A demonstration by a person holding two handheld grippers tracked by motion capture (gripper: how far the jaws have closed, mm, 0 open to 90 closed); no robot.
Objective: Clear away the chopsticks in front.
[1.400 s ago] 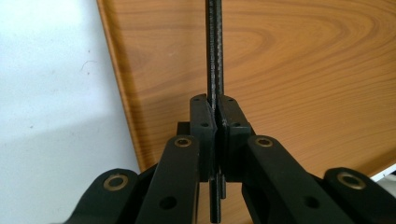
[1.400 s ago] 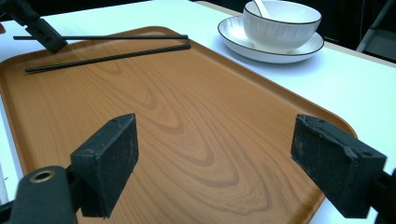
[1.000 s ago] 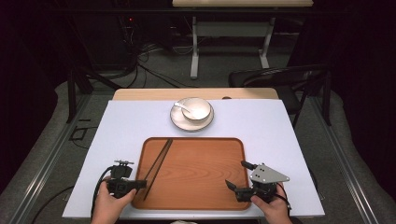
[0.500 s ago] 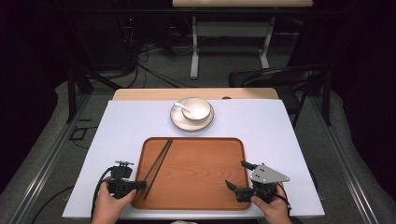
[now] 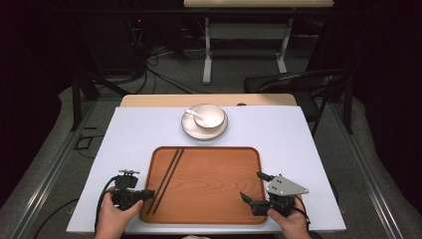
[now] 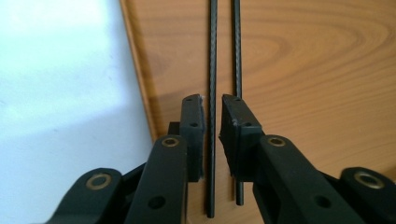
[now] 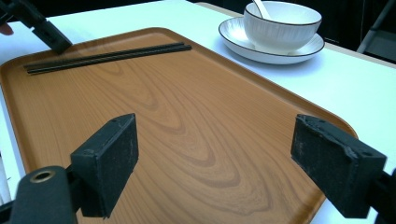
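chopsticks (image 5: 168, 174) on tray (image 5: 214, 199), bowl (image 5: 209, 116) behind

1. Two chopsticks (image 5: 168, 172), side by side.
2. One tray (image 5: 214, 194).
3. One bowl (image 5: 209, 116).
4. One saucer (image 5: 191, 130).
5. One spoon (image 5: 195, 114).
6. Two grippers: left (image 5: 147, 193), right (image 5: 251, 187).

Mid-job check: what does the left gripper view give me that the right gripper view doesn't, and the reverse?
Left gripper view: close up, one chopstick runs between the left gripper fingers, which have just been opening and do not pinch it.

Right gripper view: bowl with spoon on its saucer, and the right gripper wide open.

Both: the two chopsticks lying on the wooden tray.
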